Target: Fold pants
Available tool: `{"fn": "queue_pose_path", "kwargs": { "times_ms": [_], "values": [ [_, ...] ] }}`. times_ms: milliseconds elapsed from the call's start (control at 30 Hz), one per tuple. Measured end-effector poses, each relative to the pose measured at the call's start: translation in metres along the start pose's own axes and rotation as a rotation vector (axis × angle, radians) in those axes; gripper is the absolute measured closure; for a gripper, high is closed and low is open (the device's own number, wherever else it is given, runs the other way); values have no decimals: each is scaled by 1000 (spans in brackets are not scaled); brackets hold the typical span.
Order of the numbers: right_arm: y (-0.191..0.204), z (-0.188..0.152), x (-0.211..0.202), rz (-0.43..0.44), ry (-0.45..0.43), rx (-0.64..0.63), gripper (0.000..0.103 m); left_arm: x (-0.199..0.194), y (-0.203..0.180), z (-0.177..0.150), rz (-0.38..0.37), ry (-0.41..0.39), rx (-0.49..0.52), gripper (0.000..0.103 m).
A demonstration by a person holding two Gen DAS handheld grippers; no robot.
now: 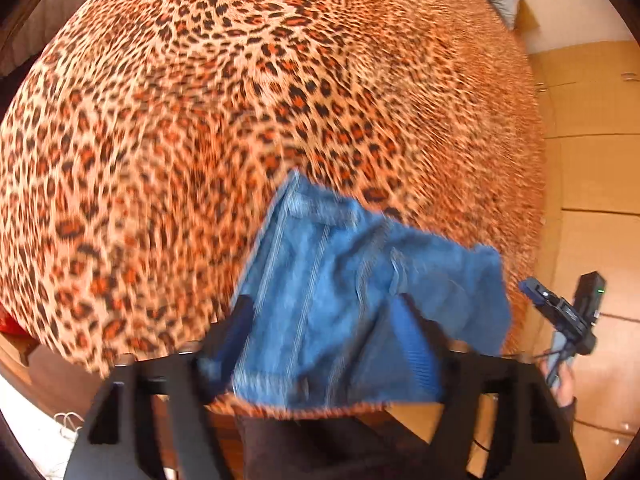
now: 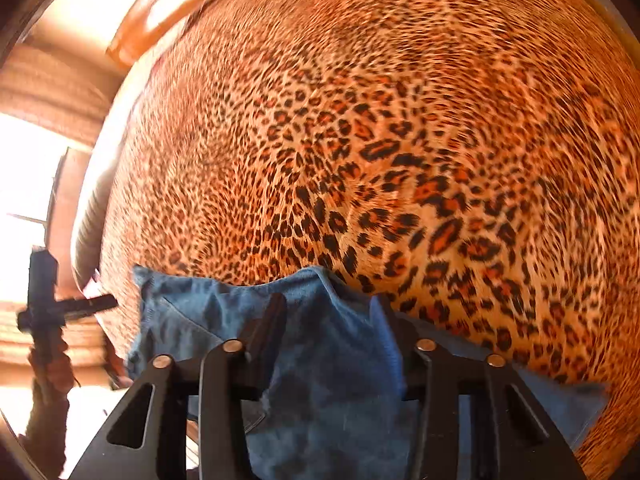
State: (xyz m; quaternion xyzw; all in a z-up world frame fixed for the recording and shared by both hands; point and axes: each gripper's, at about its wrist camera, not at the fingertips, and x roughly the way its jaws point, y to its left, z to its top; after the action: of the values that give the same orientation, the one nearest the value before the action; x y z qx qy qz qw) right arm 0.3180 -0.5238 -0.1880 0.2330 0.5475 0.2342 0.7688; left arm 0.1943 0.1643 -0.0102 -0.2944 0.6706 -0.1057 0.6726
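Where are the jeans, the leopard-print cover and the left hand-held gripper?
jeans (image 1: 340, 280): left wrist view, middle of the blue denim.
leopard-print cover (image 2: 400, 140): right wrist view, bare printed fabric.
left hand-held gripper (image 1: 324, 312): left wrist view, midway between its fingertips.

In the right wrist view, the right gripper (image 2: 328, 320) stands with its jaws parted, and blue denim pants (image 2: 332, 380) lie bunched between and below them; the fabric fills the gap, but the picture is blurred and does not show the pads pressing on it. The denim spreads out past both jaws to either side. Beyond the jaws stretches a bed covered with a leopard-print bedspread (image 2: 380, 140), on which the pants rest. Far to the left of the jaws, off the edge of the bed, the left gripper (image 2: 44, 304) shows dark against bright light, with a hand (image 2: 50, 364) below it.
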Motion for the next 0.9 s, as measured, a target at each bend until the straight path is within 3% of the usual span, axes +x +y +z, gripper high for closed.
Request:
{"fn": "queue_pose_path", "kwargs": {
  "times_ms": [100, 200, 300, 400, 533, 700, 767, 833, 900],
  "values": [
    [-53, -45, -35, -12, -25, 174, 46, 7, 6, -38, -86, 67, -9, 24],
    [-110, -119, -58, -45, -31, 401, 45, 31, 25, -67, -156, 139, -77, 25],
    [-156, -191, -71, -61, -48, 614, 39, 61, 47, -70, -145, 194, -184, 31],
    [-192, -245, -70, -82, -75, 797, 39, 79, 58, -61, -140, 217, -254, 33],
    [-207, -279, -54, -45, -160, 937, 39, 81, 48, -48, -62, 212, -208, 33],
    [-195, -292, -22, 126, -246, 976, 39, 86, 37, -39, -18, 193, -214, 34],
    [-185, -292, -26, 102, -296, 950, 46, 81, 33, -37, 4, 175, -214, 42],
    [-178, -286, -34, 157, -375, 897, 100, 81, 29, -47, 33, 157, -200, 44],
    [-180, -267, -30, 71, -328, 850, 96, 96, 10, -47, 66, 144, -194, 48]
  ]
}}
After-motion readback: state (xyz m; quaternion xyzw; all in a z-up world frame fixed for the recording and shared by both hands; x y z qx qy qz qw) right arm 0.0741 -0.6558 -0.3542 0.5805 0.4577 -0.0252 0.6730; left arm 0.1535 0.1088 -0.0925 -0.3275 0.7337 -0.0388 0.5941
